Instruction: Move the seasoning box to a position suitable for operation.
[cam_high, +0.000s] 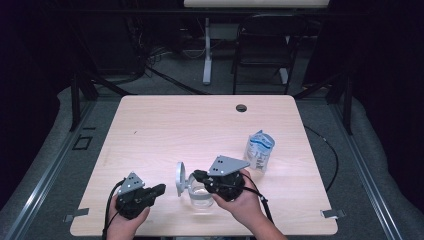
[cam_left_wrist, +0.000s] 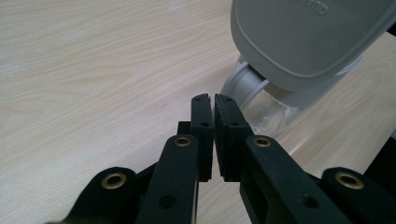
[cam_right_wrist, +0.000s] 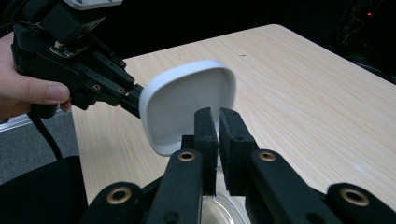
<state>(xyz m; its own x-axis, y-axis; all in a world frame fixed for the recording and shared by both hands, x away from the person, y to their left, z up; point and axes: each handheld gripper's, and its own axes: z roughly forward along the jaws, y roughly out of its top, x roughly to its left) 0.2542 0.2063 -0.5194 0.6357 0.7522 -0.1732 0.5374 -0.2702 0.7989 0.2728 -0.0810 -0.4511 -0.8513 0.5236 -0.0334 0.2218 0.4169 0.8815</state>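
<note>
Nearly closed, empty: both hand-held grippers, left (cam_high: 159, 188) and right (cam_high: 196, 175). Open right wider, grip container (cam_high: 200, 196) rim at lower centre; avoid raised lid (cam_high: 180, 178).

**Clear jar with hinged grey lid, lid open**

Clear container (cam_high: 199, 196) stands upright on the wooden table (cam_high: 200, 125), near edge, about centre. Body is transparent, rounded, short; contents cannot be made out. Its lid (cam_high: 180, 178) is pale grey, a rounded-square shape, swung open and standing roughly on edge at the container's left side. In the left gripper view the lid (cam_left_wrist: 303, 42) shows its smooth grey outer face, joined to the clear body (cam_left_wrist: 271, 109) by a grey hinge piece at the rim. In the right gripper view the lid (cam_right_wrist: 187, 105) shows its lighter, shallowly dished inner face, tilted slightly back, with the clear rim (cam_right_wrist: 224, 210) below.
</note>
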